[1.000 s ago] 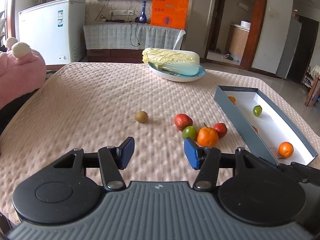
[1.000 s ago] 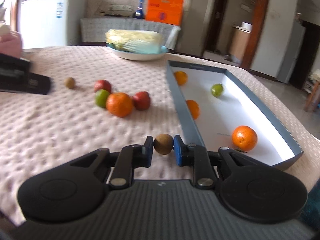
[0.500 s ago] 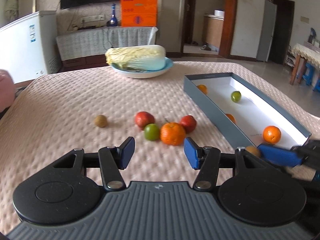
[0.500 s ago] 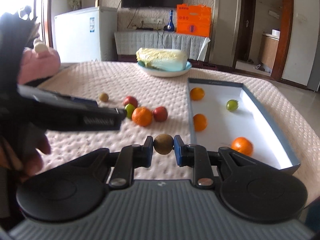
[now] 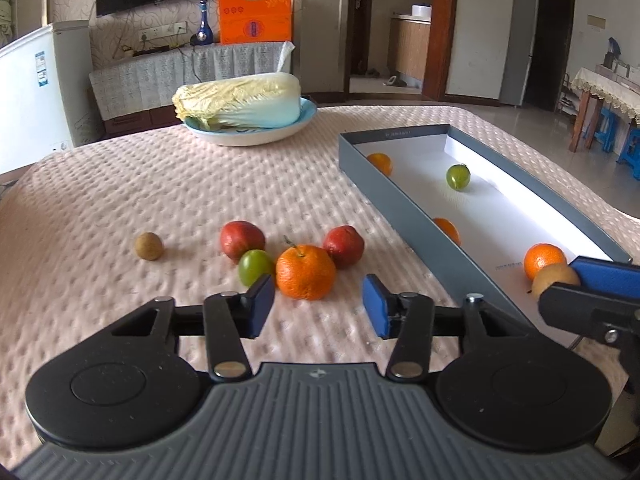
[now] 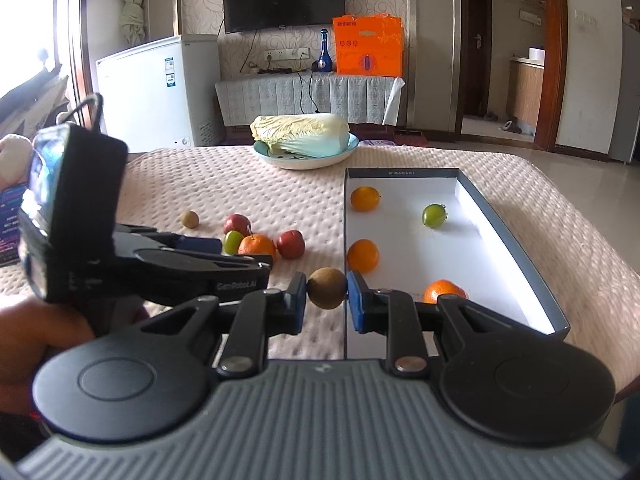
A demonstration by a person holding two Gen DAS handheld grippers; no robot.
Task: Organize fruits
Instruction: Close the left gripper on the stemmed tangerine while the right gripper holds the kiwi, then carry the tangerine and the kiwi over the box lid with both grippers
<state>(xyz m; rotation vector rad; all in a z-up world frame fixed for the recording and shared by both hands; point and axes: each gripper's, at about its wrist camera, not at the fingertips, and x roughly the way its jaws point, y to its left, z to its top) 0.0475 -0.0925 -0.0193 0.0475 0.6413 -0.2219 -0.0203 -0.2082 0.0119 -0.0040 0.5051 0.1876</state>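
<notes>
Right gripper (image 6: 327, 298): clamped on brown fruit (image 6: 327, 288), at box (image 6: 516, 240) edge; early release risks a roll outside. Left gripper (image 5: 318, 304): jaws just closing, nothing between, near orange (image 5: 306, 272); may nudge it.

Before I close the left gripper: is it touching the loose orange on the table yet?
Apart. In the left wrist view, the left gripper stands open with cloth showing between its pads and the orange just ahead.

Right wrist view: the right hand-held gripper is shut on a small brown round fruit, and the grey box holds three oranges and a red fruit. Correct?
Not quite. The fourth fruit in the grey box is green, not red, as the right wrist view shows. The right hand-held gripper does grip the small brown round fruit.
</notes>
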